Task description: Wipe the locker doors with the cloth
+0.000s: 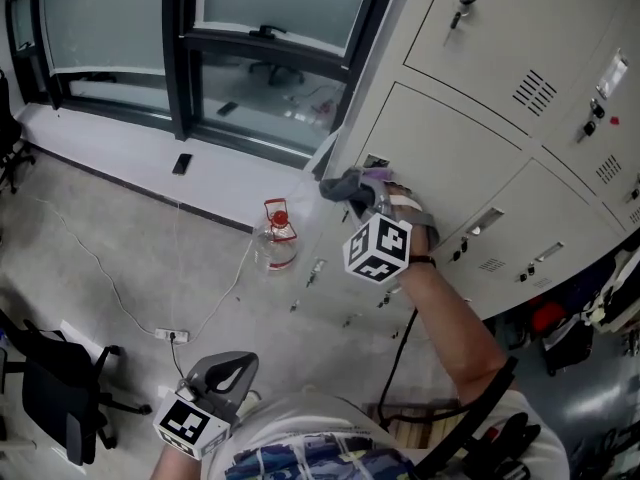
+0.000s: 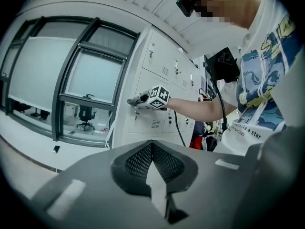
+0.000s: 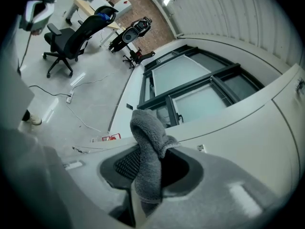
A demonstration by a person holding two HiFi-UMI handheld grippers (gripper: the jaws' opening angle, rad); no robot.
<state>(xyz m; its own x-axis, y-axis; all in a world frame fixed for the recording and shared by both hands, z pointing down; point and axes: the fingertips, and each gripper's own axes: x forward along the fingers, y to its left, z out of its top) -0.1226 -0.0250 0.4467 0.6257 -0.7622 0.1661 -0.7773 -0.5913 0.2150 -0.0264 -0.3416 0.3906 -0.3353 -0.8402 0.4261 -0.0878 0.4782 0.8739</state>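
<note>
the right gripper point(image 1: 372, 200), fingers clamped on the grey fluffy cloth point(image 1: 343, 184), holds it at the pale metal locker door's point(image 1: 450, 153) left edge, unwiped surface lying rightward; the left gripper point(image 1: 228, 376), fingers together, hangs well apart.

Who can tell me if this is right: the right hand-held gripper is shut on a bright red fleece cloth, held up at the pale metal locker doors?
Not quite. The fleece cloth is grey, not bright red, as the right gripper view shows. The rest stands: the right hand-held gripper is shut on it, held up at the pale metal locker doors.
</note>
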